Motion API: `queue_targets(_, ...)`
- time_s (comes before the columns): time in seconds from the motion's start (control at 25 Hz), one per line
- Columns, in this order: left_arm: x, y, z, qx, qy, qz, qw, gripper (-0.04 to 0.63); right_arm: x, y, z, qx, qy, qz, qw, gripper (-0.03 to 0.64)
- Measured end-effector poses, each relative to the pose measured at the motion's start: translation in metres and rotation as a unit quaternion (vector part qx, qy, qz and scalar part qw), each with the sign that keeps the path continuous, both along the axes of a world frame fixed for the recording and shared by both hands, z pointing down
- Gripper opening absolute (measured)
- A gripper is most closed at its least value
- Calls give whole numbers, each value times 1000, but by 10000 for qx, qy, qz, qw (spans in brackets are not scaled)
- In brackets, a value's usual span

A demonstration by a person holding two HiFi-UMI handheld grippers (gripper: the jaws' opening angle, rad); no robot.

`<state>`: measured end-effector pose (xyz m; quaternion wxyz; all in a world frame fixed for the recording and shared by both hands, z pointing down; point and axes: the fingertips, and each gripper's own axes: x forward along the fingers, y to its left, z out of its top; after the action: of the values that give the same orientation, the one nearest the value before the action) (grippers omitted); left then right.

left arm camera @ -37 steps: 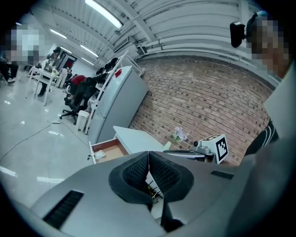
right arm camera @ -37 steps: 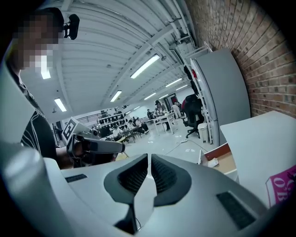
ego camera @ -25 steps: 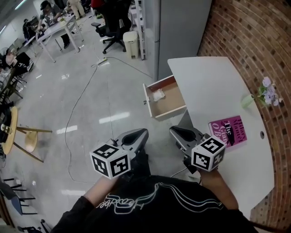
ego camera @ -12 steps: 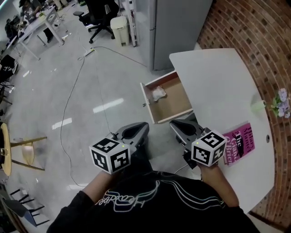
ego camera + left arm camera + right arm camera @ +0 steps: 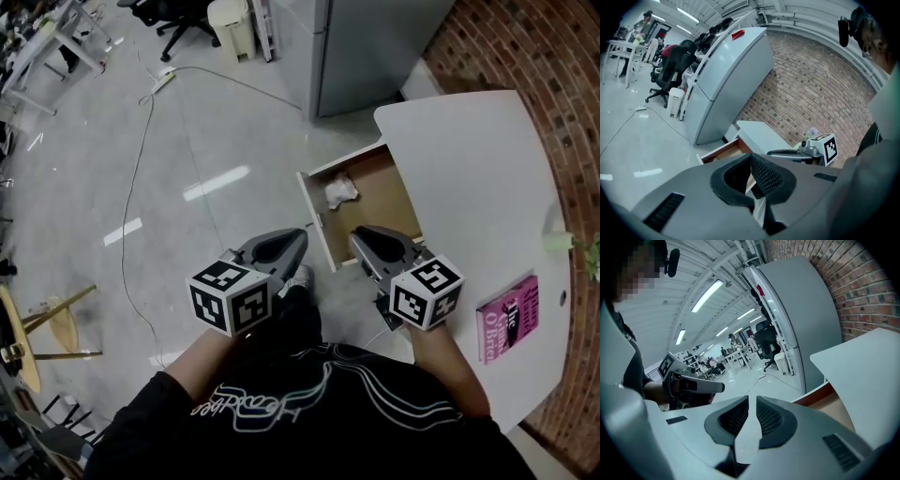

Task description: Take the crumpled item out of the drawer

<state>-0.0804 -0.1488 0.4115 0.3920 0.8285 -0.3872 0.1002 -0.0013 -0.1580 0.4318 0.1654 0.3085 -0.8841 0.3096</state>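
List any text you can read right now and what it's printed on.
"The": white letters on the pink book; the rest of its title is too blurred to read.
Script lettering on the black shirt: not legible.
Red label on the fridge: too small to read.

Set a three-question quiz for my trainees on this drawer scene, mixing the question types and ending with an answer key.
1. True or false: the pink book lies on the white table, not in the open drawer.
2. Where is the crumpled item? A. inside the drawer. B. on the table. C. under the book.
3. Short answer: what does each gripper hold?

Key
1. True.
2. A.
3. Nothing. The left gripper and the right gripper are both shut and empty, short of the drawer.
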Motion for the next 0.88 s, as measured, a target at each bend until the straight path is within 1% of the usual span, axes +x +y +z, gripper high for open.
queue_targets(0.12, -10, -25, 31, -165, -160, 117, 9997, 23, -12, -27, 34, -6, 301, 0, 9995, 54)
queue_targets(0.28, -19, -45, 67, -329, -197, 231, 9990, 23, -17, -49, 84, -161, 649, 101, 9977, 57)
queue_targets(0.4, -22, -60, 93, -409, -224, 279, 9985, 23, -14, -67, 119, -306, 830, 210, 9959, 93)
queue_targets(0.52, -23, -73, 120, -501, -276, 321, 9978, 23, -9, -83, 156, -429, 1086, 301, 9927, 116)
queue_targets(0.64, -22, -79, 150, -677, -326, 416, 9963, 23, -1, -90, 195, -549, 1496, 315, 9867, 152)
queue_targets(0.72, -21, -82, 165, -763, -311, 479, 9954, 23, 3, -97, 218, -683, 1659, 341, 9832, 174)
queue_targets(0.76, -22, -84, 172, -789, -308, 505, 9951, 23, 5, -100, 230, -742, 1732, 357, 9814, 197)
queue_targets(0.88, -26, -88, 192, -879, -329, 502, 9943, 23, 13, -114, 259, -860, 1940, 425, 9763, 213)
